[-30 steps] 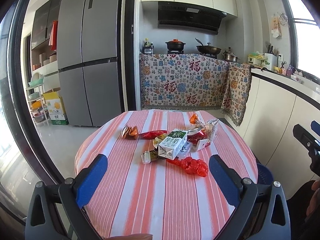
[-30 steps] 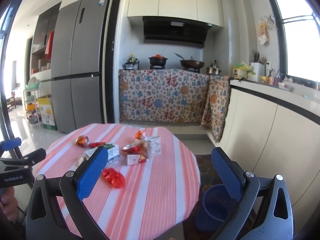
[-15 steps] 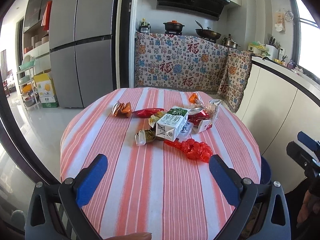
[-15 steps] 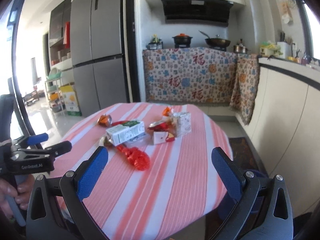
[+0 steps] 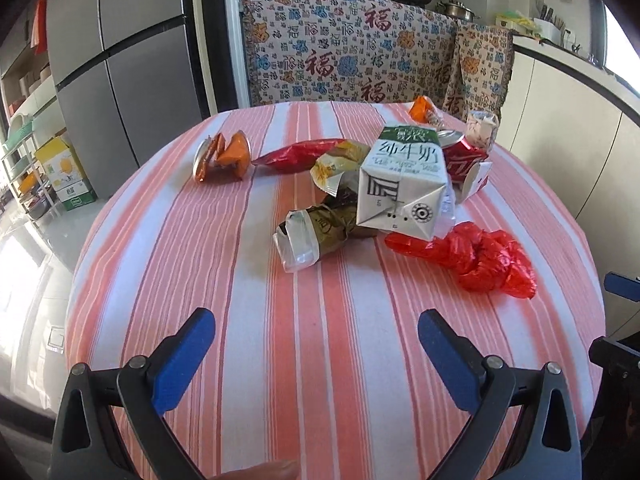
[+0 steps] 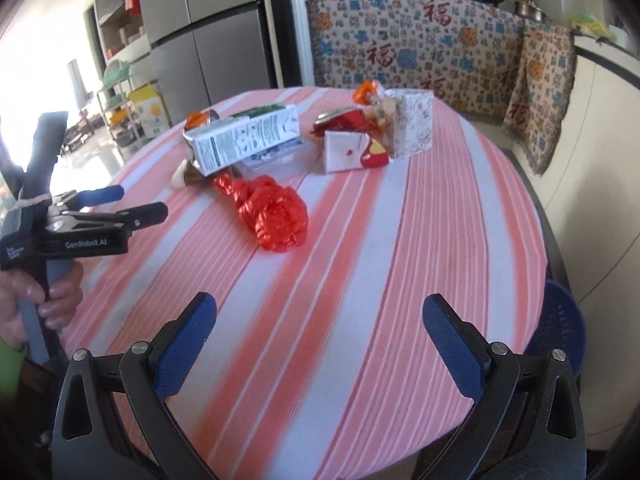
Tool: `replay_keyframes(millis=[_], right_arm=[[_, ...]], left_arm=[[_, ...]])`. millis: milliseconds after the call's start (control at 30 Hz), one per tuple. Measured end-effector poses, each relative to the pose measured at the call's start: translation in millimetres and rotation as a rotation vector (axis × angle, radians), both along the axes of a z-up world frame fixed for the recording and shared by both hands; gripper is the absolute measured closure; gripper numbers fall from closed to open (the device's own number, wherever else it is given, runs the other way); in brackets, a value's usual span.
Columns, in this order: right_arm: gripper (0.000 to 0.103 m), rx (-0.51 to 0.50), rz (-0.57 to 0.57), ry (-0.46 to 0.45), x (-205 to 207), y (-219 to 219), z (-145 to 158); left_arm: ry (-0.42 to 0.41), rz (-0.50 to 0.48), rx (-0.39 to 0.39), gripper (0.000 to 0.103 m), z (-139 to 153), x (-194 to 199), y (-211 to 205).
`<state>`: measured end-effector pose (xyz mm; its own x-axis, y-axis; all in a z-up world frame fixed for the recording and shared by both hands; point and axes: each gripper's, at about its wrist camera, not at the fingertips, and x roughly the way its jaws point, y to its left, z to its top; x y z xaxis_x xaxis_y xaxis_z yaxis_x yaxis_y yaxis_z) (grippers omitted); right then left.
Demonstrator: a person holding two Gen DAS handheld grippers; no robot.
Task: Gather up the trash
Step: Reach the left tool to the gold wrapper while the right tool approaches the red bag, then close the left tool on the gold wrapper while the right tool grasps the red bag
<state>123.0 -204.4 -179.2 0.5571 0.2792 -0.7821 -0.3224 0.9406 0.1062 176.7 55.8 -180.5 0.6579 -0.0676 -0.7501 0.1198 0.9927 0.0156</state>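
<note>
Trash lies on a round table with a red-and-white striped cloth (image 5: 304,352). A white milk carton (image 5: 400,184) lies in the middle, a crumpled red plastic bag (image 5: 476,256) to its right, a crushed brown wrapper (image 5: 316,228) in front, an orange crushed can (image 5: 222,156) far left, and a red can (image 5: 460,152) behind. My left gripper (image 5: 316,332) is open and empty over the near cloth. My right gripper (image 6: 320,316) is open and empty, short of the red bag (image 6: 272,212) and the carton (image 6: 244,140). The left gripper also shows in the right wrist view (image 6: 132,204).
A blue trash basket (image 6: 560,332) stands on the floor by the table's right edge. A small patterned box (image 6: 412,124) and a red-white packet (image 6: 352,152) lie at the far side. A fridge (image 5: 128,72) and a cloth-covered counter (image 5: 352,56) stand behind.
Both grippers have moved forward and tilted down over the table, so the trash is nearer. Both stayed open and empty.
</note>
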Motion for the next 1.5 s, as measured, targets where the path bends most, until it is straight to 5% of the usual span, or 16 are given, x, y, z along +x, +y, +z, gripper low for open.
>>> replay_keyframes(millis=[167,267,533,833,867,1000,1033,1167,1367,1500], right_arm=[[0.000,-0.048,0.055,0.071,25,16,-24],[0.001,-0.061,0.085,0.098,35,25,-32],[0.000,-0.109,0.123,0.096,48,34,-39],[0.000,-0.093,0.115,0.044,45,35,-42],[0.000,-0.093,0.115,0.044,45,35,-42],[0.000,-0.093,0.113,0.043,46,36,-42],[0.000,-0.093,0.113,0.043,46,36,-42],[0.000,-0.094,0.113,0.043,45,36,-42],[0.000,-0.096,0.117,0.048,45,37,-42],[0.000,-0.071,0.173,0.092,57,37,-37]], left_arm=[[0.069,-0.048,0.050,0.000,-20,28,4],[0.109,-0.078,-0.004,0.000,-23,37,10],[0.111,-0.166,0.017,0.000,-22,60,15],[0.062,-0.399,0.081,0.001,-17,105,11],[0.059,-0.419,0.074,0.003,-16,108,12],[0.055,-0.473,0.021,0.046,-15,111,18],[0.050,-0.473,0.012,0.052,-13,112,20],[0.032,-0.402,-0.022,0.054,-9,98,32],[0.018,-0.156,-0.018,0.054,-3,63,75],[0.026,-0.109,-0.043,0.044,-1,40,87]])
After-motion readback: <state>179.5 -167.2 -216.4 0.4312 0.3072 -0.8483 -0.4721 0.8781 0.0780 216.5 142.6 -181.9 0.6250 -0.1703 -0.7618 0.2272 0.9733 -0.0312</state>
